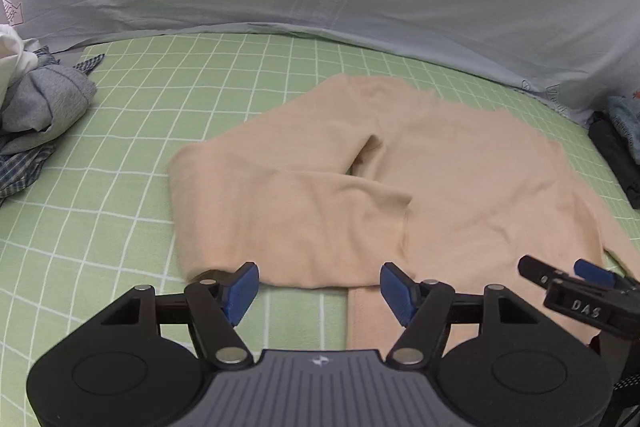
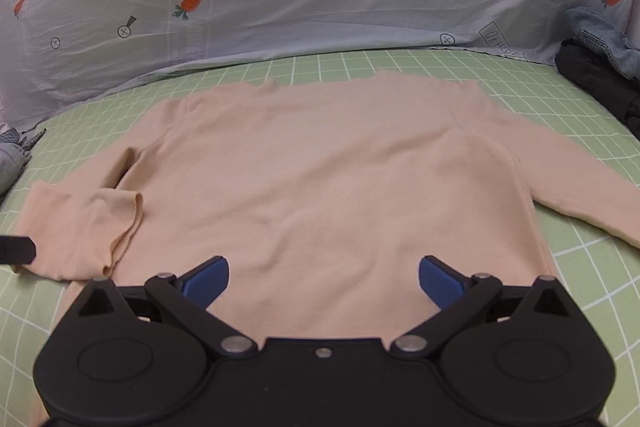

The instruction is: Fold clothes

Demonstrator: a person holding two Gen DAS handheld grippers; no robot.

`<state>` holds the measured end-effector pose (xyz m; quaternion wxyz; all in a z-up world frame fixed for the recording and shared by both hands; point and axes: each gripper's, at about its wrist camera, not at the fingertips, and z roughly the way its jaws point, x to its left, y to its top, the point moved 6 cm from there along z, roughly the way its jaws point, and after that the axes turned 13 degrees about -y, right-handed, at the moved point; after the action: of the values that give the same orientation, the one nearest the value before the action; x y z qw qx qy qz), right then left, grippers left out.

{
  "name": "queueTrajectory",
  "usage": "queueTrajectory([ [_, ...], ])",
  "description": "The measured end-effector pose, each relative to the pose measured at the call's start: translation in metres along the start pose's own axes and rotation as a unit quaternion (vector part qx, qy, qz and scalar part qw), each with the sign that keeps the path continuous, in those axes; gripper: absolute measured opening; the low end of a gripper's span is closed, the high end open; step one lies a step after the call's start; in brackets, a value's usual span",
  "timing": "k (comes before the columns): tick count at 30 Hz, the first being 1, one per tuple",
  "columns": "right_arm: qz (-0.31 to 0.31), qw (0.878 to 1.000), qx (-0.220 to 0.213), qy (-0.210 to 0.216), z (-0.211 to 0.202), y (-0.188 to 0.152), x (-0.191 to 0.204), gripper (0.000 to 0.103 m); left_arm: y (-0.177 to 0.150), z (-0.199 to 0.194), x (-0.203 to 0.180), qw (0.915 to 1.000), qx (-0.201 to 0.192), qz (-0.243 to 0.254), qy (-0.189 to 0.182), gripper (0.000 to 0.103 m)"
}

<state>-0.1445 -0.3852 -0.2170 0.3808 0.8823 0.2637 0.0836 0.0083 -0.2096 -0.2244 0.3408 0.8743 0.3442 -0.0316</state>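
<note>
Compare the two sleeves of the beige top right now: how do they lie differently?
The left sleeve is folded in, its cuff lying on the body of the beige top; the right sleeve stretches straight out onto the green checked sheet. The left sleeve shows a bend and a bunched armpit crease; the right sleeve lies flatter. Both rest free, with neither gripper holding them.

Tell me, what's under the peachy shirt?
The peach shirt lies flat on a green checked sheet, which shows all around it. One sleeve is folded over onto the shirt. Whatever lies beneath the shirt's middle is covered, so that can't be seen.
</note>
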Motion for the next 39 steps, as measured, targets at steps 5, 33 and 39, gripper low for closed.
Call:
queueTrajectory([
  [5, -0.045, 0.994, 0.002, 0.103, -0.004, 0.015, 0.064, 0.078, -0.012, 0.005, 0.023, 0.9987, 0.028, -0.041, 0.008, 0.068],
  [33, -0.063, 0.989, -0.054, 0.118, -0.034, 0.056, -0.010, 0.002, -0.032, 0.006, -0.085, 0.9984, 0.013, -0.040, 0.038, 0.069],
  [39, -0.066, 0.991, -0.049, 0.102, -0.014, 0.054, -0.081, 0.002, -0.048, 0.022, -0.110, 0.9957, 0.017, -0.062, 0.066, 0.069],
])
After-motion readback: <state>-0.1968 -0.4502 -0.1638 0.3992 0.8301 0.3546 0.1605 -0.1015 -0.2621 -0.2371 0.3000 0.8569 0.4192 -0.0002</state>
